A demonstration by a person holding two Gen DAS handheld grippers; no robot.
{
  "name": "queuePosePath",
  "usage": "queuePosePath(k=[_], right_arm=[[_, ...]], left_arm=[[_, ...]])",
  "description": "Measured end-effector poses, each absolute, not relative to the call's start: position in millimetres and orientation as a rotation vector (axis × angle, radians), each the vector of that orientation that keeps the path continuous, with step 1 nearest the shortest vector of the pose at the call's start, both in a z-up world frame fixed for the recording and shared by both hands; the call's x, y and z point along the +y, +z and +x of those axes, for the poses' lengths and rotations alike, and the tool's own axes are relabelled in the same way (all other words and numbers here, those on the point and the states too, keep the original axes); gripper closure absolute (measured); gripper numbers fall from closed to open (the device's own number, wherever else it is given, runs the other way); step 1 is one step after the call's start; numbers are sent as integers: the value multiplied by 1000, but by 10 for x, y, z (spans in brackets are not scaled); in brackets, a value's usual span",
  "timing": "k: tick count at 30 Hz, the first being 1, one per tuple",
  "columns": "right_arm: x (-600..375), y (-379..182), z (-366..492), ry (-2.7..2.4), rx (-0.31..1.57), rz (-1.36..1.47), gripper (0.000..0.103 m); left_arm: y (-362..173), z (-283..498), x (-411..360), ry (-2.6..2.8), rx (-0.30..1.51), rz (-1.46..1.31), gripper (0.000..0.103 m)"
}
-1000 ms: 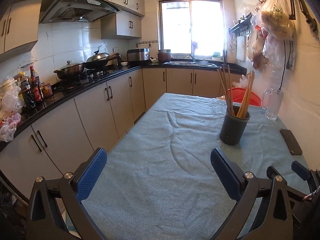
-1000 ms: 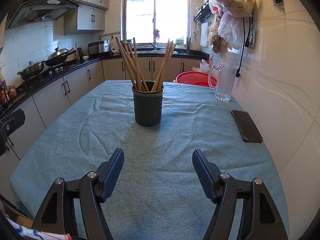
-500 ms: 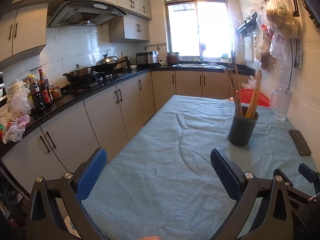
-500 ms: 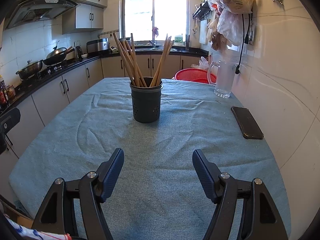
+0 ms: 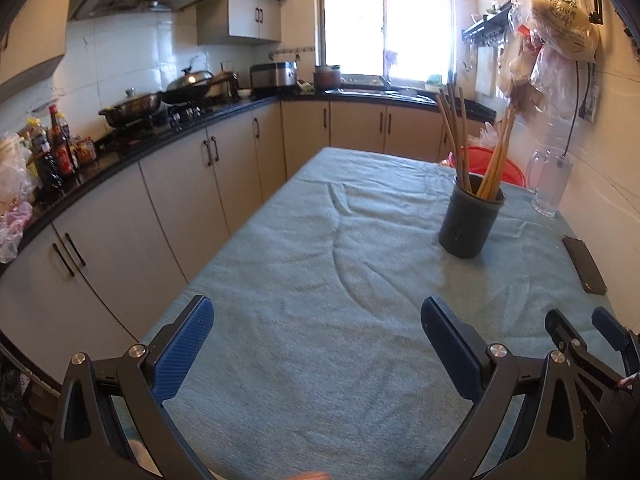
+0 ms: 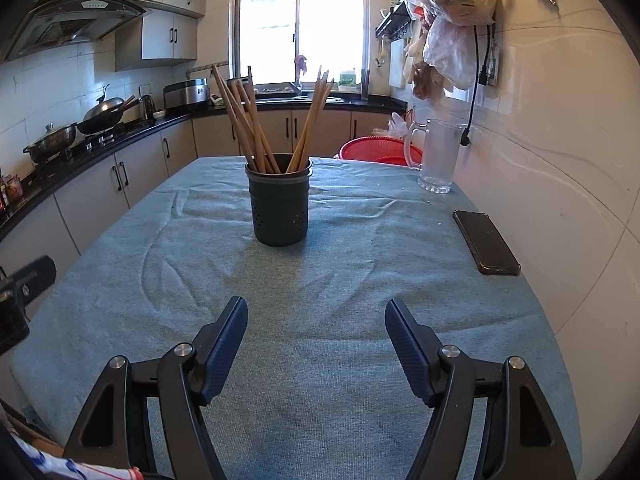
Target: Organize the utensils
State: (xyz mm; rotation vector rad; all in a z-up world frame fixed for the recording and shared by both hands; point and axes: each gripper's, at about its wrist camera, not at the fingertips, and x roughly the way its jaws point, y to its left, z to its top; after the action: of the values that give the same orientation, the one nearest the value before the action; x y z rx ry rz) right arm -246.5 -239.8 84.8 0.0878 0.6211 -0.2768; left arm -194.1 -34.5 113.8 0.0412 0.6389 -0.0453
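A dark grey utensil holder (image 6: 279, 200) stands upright on the blue-green tablecloth (image 6: 320, 288), with several wooden chopsticks (image 6: 248, 120) leaning in it. In the left wrist view the same holder (image 5: 470, 216) stands to the far right with its chopsticks (image 5: 460, 140). My left gripper (image 5: 316, 320) is open over the near part of the cloth, nothing between its blue pads. My right gripper (image 6: 316, 316) is open too, empty, well short of the holder. The right gripper's fingers (image 5: 580, 344) show at the lower right of the left wrist view.
A black phone (image 6: 486, 242) lies by the right wall. A glass pitcher (image 6: 436, 156) and a red basket (image 6: 380, 150) stand at the far right end. Kitchen cabinets and a counter with pots (image 5: 132, 108) run along the left. Bags (image 6: 452, 0) hang on the wall.
The left wrist view has swung a little, so the holder sits farther right and lower in it. The right view is almost unchanged. Both grippers stay open.
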Motion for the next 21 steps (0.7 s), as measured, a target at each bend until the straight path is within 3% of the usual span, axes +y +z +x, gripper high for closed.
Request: queuePosePath(k=[9, 21], right_arm=[[-2423, 1024, -2627, -316, 484, 92, 25], [-2435, 1065, -2664, -325, 466, 100, 25]], left_arm=[[1124, -1970, -416, -76, 617, 52, 0], [1237, -2127, -465, -135, 526, 64, 0]])
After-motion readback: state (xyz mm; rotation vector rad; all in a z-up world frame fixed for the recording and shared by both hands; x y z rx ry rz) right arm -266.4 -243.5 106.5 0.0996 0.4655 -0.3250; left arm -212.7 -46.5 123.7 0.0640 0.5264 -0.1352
